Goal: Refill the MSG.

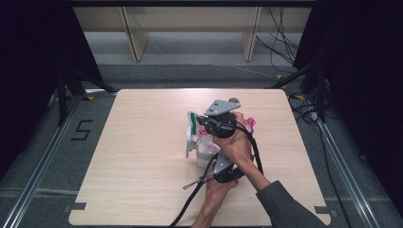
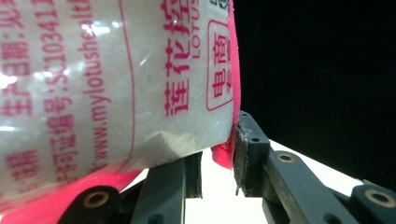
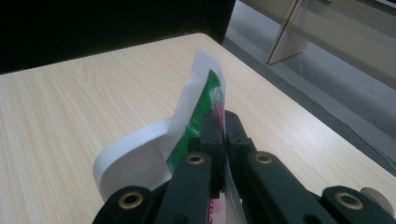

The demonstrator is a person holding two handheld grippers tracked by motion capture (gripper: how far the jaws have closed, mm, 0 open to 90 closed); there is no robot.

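Near the middle of the pale wood-grain desk (image 1: 142, 156) we find both hands close together, working on one clear plastic pouch of white granules with pink print and a pink edge (image 2: 116, 84).

Left tongs (image 1: 213, 167): the nearer ones in the high view, held low at the pouch's near side. In the left gripper view their two black jaws stand partly apart, with the pouch's pink bottom edge between them; the right-hand jaw's pad lies against that pink edge. We read this as a grasp on the pouch, the pouch bulging up and to the left above the jaws.

Right tongs (image 3: 219, 128): clenched, jaws together, pinching a thin white plastic strip with a green band (image 3: 201, 100) that rises upright from between the pads. In the high view these tongs (image 1: 198, 121) sit beyond the left ones, grey three-cornered plate on top, with the green-and-white strip standing just left of them.

A white curved piece (image 3: 133, 161) lies on the desk just below the strip; we cannot tell whether it belongs to the pouch.

Black cables trail from both tongs toward the near desk edge.
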